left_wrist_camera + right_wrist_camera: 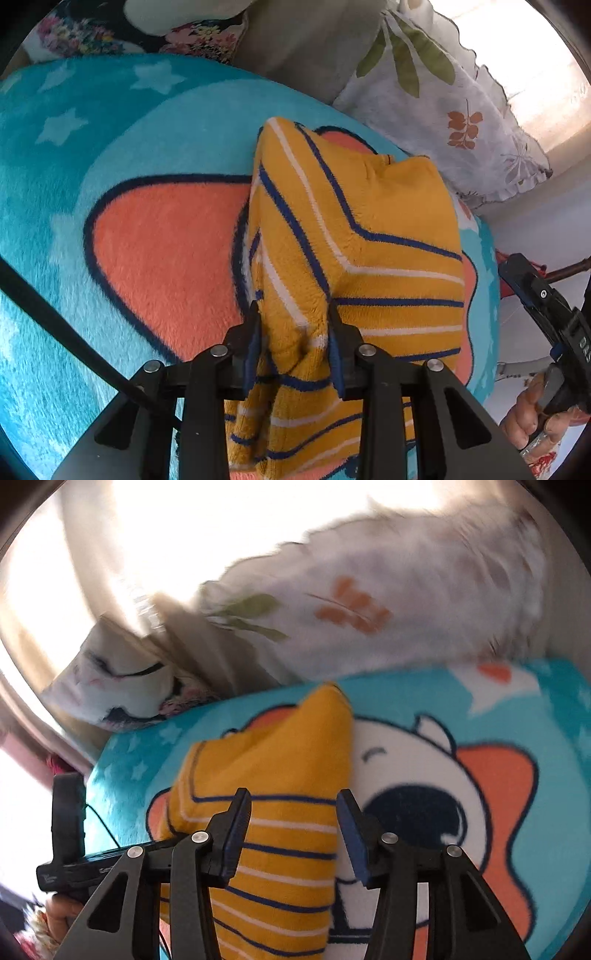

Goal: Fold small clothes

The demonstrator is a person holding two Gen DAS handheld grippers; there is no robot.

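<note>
A small yellow garment [354,236] with blue and white stripes lies on a turquoise cartoon blanket [66,192]. My left gripper [293,317] is shut on a bunched fold of the garment's near edge and lifts it. The garment also shows in the right wrist view [273,775], partly folded over. My right gripper [293,805] is open, its jaws spread above the garment's striped part and gripping nothing. The right gripper's body also shows at the right edge of the left wrist view [546,306].
A white pillow [443,107] with leaf prints lies beyond the blanket by a bright window. A floral pillow [122,33] sits at the far left. The blanket's edge [491,295] drops off on the right. The left gripper's body [66,834] shows at left.
</note>
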